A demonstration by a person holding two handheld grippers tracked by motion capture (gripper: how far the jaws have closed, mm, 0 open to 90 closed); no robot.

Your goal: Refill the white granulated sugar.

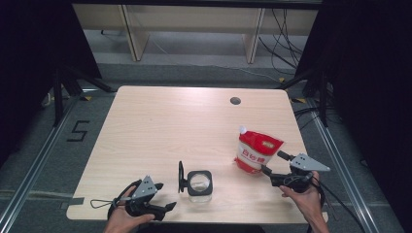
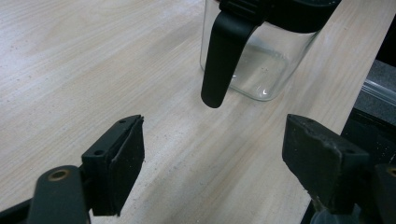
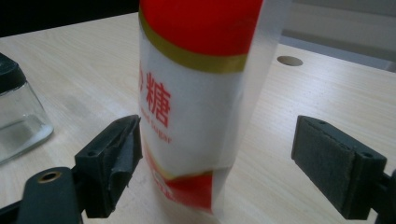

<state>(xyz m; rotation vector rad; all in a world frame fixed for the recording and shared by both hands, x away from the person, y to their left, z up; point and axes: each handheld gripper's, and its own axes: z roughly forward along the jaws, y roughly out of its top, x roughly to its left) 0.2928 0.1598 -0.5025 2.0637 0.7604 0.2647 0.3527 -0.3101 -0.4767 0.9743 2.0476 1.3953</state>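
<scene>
The pouch stands upright on the right part of the surface, red at top and bottom with a white middle band and a white spout at its upper left corner. From above, red characters run across the white band but are too small to read; the right gripper view brings them close, showing a large red 糖 under a gold stripe and, below it, small print ending in "Sugar". The right gripper reaches in from the right, its fingers spread wide to either side of the pouch's lower edge, grasping nothing. A glass jar with a black rim stands near the front edge, its lid hanging open at its left. The left gripper, just left of the jar, has its fingers released; its view shows the jar's clear base and a black latch hanging down its side
</scene>
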